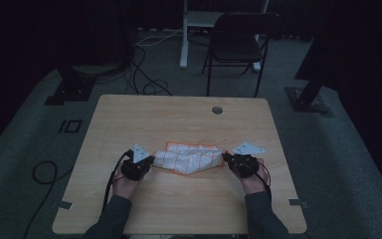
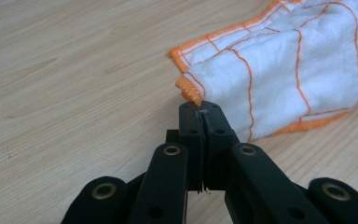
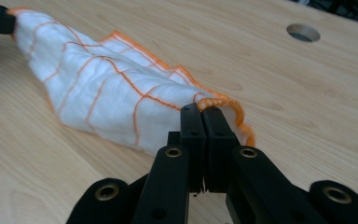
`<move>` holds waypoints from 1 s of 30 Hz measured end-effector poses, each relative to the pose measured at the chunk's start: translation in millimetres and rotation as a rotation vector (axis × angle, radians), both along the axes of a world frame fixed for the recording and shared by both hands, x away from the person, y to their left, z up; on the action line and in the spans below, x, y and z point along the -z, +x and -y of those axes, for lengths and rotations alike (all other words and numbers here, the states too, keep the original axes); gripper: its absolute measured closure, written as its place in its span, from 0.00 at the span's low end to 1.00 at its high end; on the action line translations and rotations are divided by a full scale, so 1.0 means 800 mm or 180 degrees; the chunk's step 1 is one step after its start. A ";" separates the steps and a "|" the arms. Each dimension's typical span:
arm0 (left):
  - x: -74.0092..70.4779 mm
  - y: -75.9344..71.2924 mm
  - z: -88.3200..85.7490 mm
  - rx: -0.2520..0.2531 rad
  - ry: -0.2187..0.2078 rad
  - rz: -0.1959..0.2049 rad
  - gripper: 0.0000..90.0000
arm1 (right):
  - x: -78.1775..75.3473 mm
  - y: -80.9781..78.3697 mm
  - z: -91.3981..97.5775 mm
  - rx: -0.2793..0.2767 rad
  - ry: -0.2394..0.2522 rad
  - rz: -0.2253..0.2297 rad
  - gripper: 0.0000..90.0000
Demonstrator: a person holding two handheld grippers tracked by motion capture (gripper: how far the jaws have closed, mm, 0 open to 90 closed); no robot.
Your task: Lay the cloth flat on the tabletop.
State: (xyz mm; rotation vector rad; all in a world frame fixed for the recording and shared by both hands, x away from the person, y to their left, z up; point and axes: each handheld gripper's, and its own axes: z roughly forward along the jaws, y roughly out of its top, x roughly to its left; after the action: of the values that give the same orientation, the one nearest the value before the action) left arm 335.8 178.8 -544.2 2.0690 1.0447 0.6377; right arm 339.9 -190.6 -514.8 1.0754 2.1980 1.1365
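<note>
The white dishcloth with orange grid lines [image 1: 188, 159] lies at the centre of the frame on the wooden table [image 1: 179, 117], soft and light, so it sags. You hold its hemmed corners: left gripper [image 2: 200, 109] and right gripper [image 3: 203, 111] both pinch them firmly.

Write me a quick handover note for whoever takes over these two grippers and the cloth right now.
Left gripper: shut on a corner of the white cloth with orange grid lines and orange hem.
Right gripper: shut on the opposite end of the white cloth, at its hem.
Cloth: folded or bunched, slung between the two grippers above the middle of the light wooden table; its lower part looks to touch the tabletop.
Done: both ends gripped.
Left: probably spreading or folding it, then laying it down and releasing. Keep both grips firm, since each pinches just a small bit of hem.
</note>
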 end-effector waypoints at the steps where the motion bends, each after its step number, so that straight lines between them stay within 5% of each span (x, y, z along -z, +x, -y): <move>1: 0.002 0.001 0.000 -0.0008 0.0011 -0.0006 0.99 | 0.003 0.003 0.000 0.0015 -0.0010 -0.0012 0.98; 14: 0.012 0.012 0.005 -0.0061 0.0053 -0.0032 0.99 | 0.026 0.039 -0.005 0.0149 -0.0142 -0.0092 0.90; 17: 0.011 0.011 0.004 -0.0067 0.0053 -0.0031 0.99 | 0.021 0.026 -0.003 0.0174 -0.0058 0.0005 0.80; 25: 0.013 0.011 0.003 -0.0074 0.0051 -0.0031 0.99 | 0.028 -0.001 0.013 0.0173 0.0204 0.0026 0.78; 30: 0.013 0.011 0.003 -0.0088 0.0040 -0.0023 0.99 | 0.043 -0.015 0.015 0.0070 0.0116 -0.0081 0.76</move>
State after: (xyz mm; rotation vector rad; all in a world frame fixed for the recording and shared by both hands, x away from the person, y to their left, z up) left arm 344.5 176.0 -554.7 2.0724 1.0775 0.6529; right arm 328.2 -202.3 -549.2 1.1326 2.1872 1.1635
